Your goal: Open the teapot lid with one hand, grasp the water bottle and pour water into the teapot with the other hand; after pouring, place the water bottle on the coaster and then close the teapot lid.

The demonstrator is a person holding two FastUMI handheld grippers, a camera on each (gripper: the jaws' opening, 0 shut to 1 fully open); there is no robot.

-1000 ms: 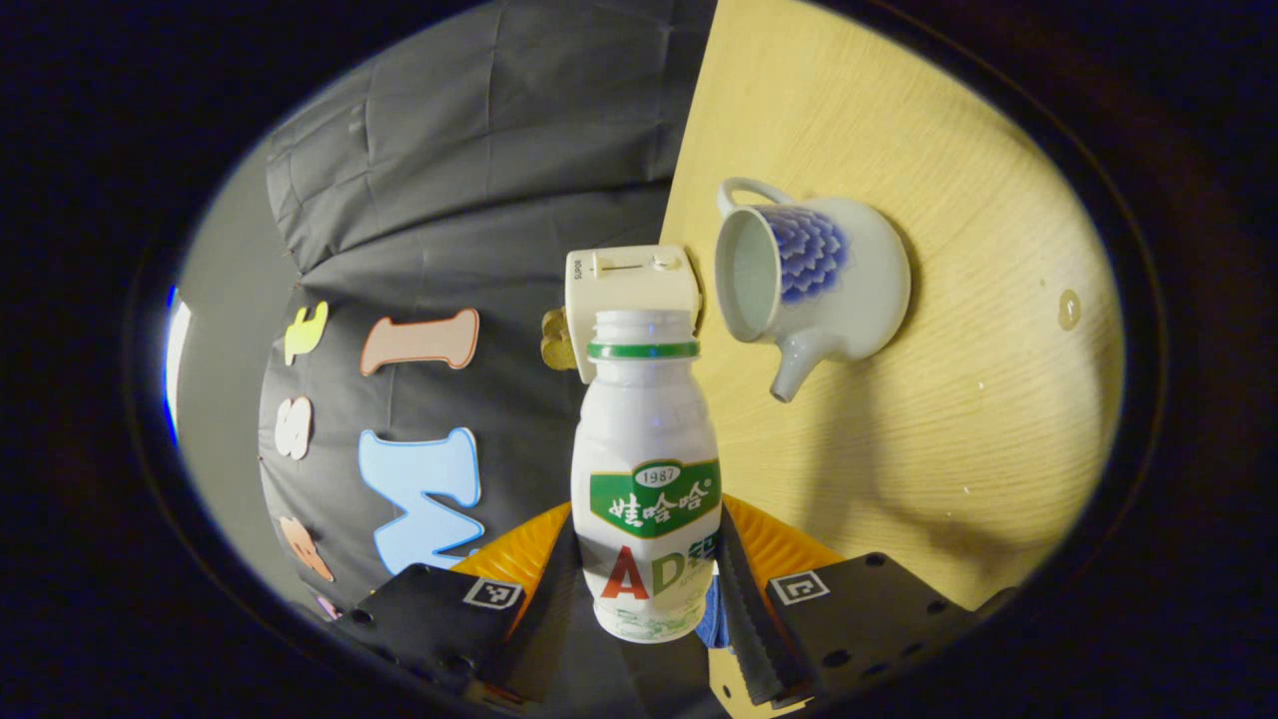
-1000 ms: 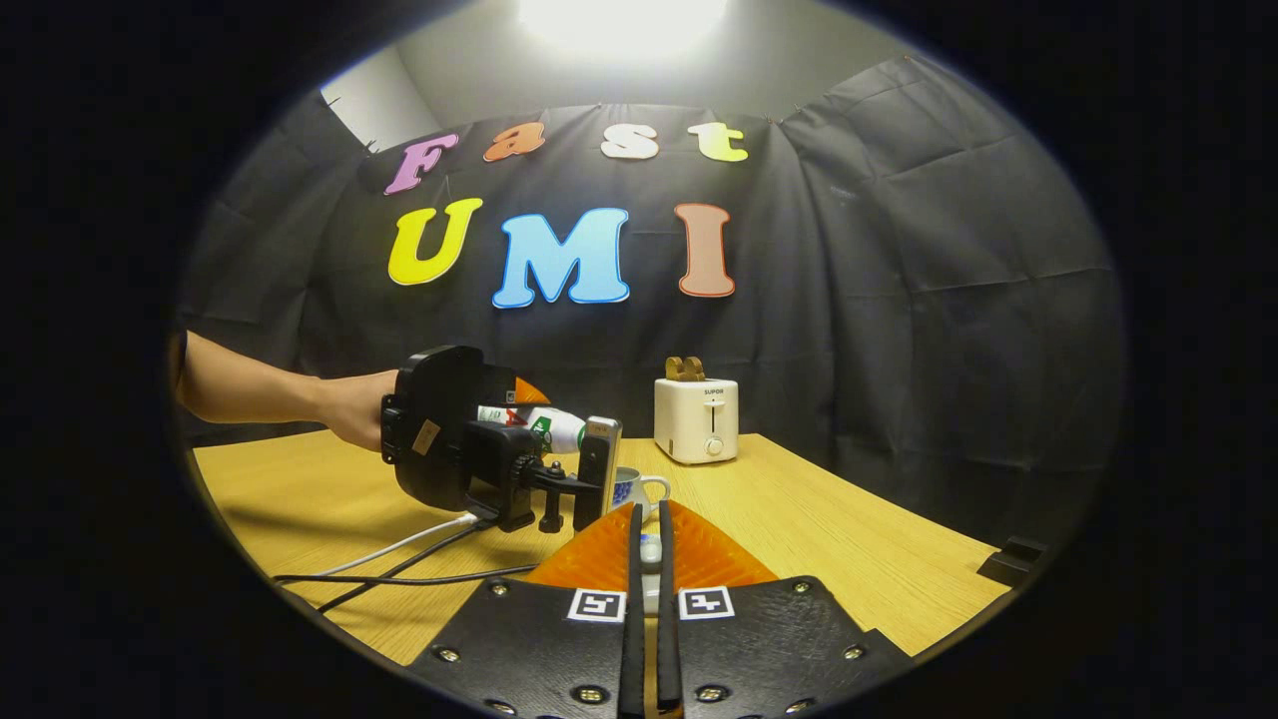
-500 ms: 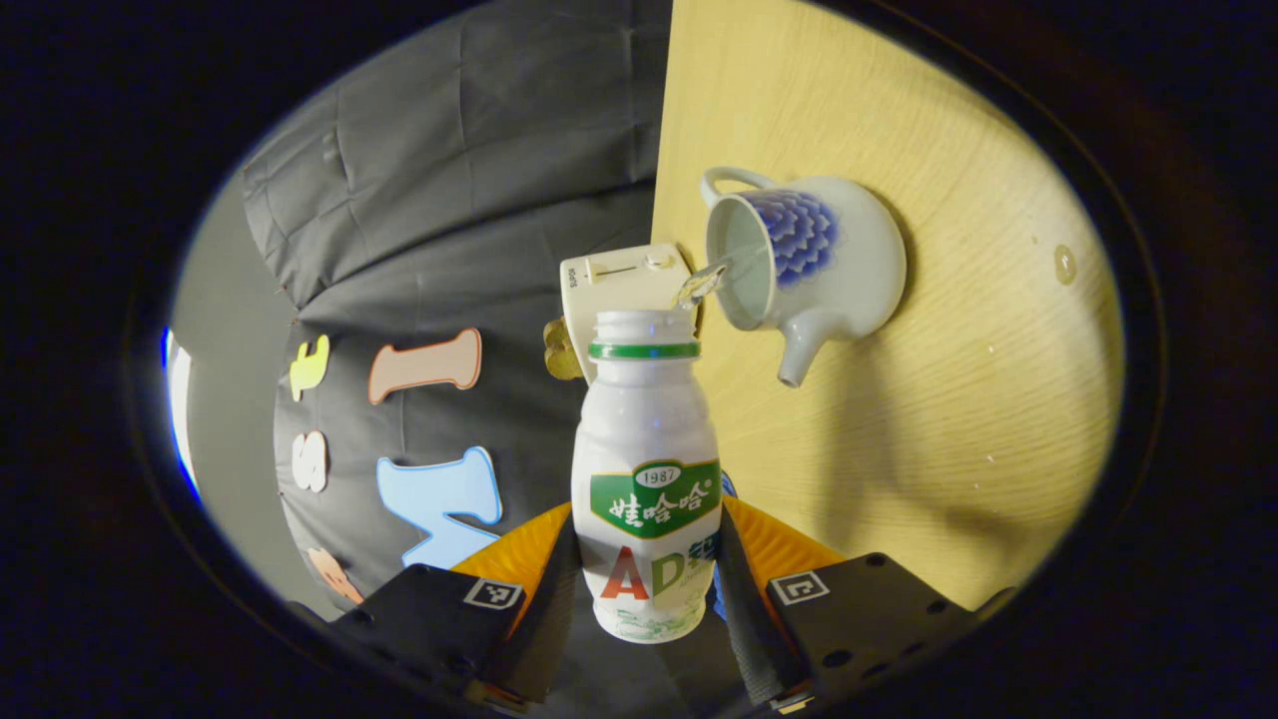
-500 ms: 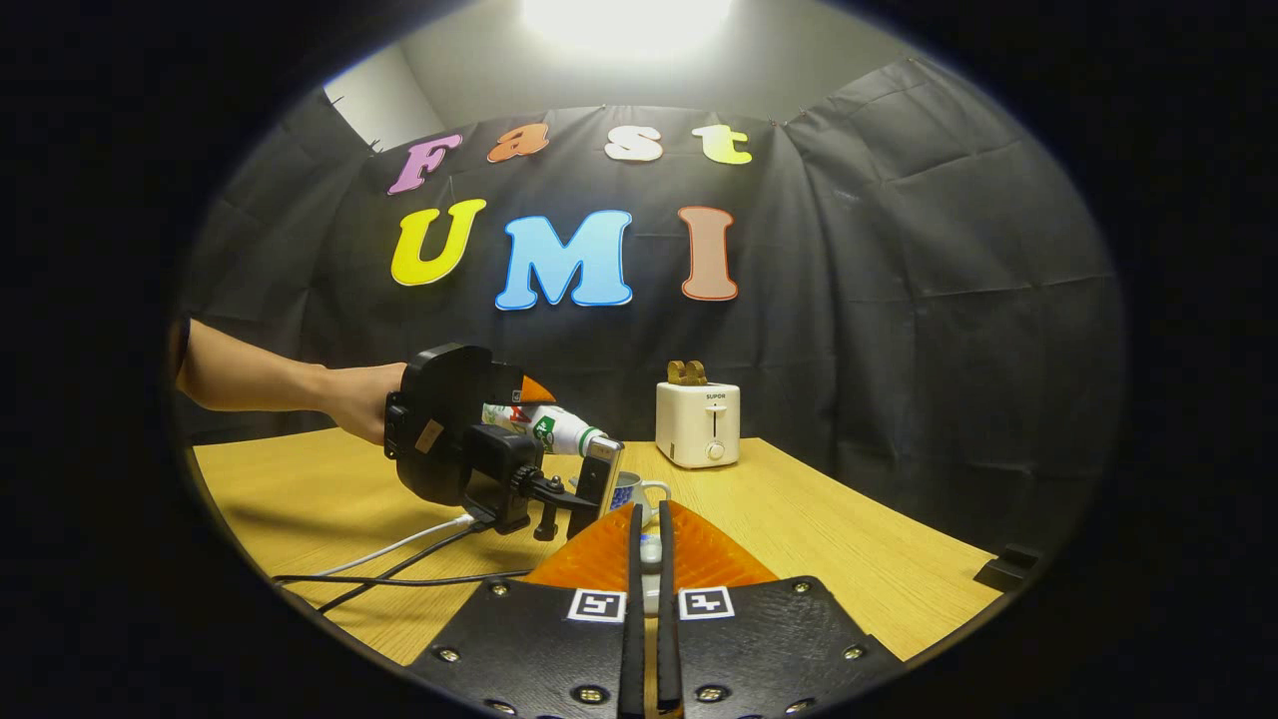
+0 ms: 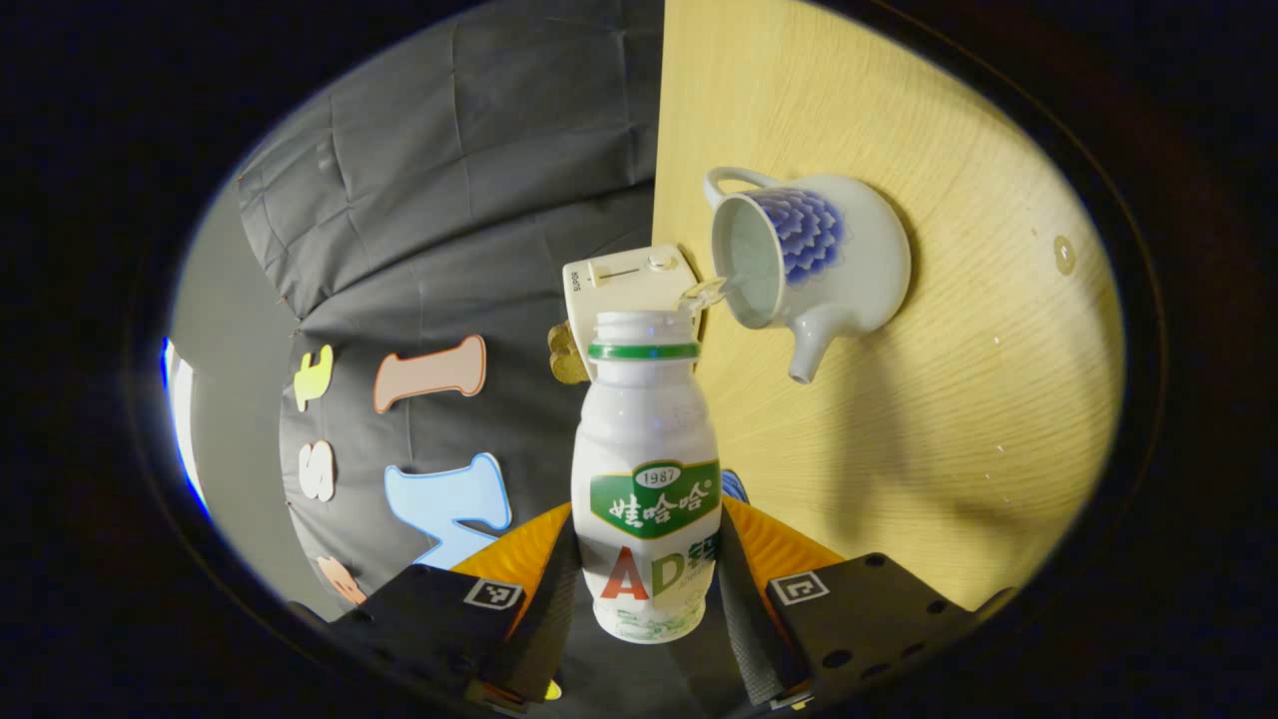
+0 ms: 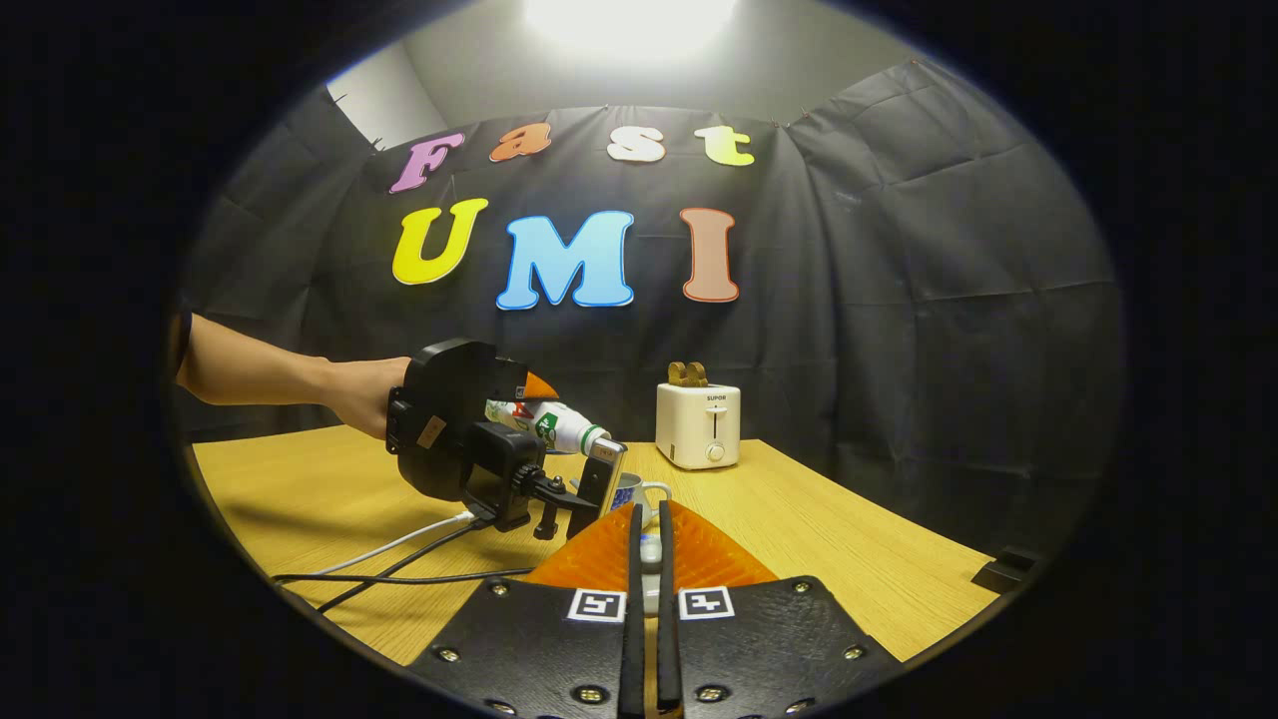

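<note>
In the left gripper view, the left gripper (image 5: 647, 589) has both fingers clamped on the white plastic water bottle with a green label (image 5: 646, 489), tipped so a thin clear stream runs from its uncapped mouth into the open white ceramic teapot with a blue pattern (image 5: 814, 262) on the light wooden table (image 5: 949, 399). A cream toaster (image 5: 627, 283) stands beyond the bottle's mouth. In the right gripper view, the right gripper (image 6: 647, 559) has its fingers together on a small pale thing, probably the lid.

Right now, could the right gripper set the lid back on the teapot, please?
Probably not yet. The left gripper holds the water bottle tipped over the open teapot, water running in, blocking its mouth. The right gripper, jaws shut on what looks like the lid, sits close by.
</note>
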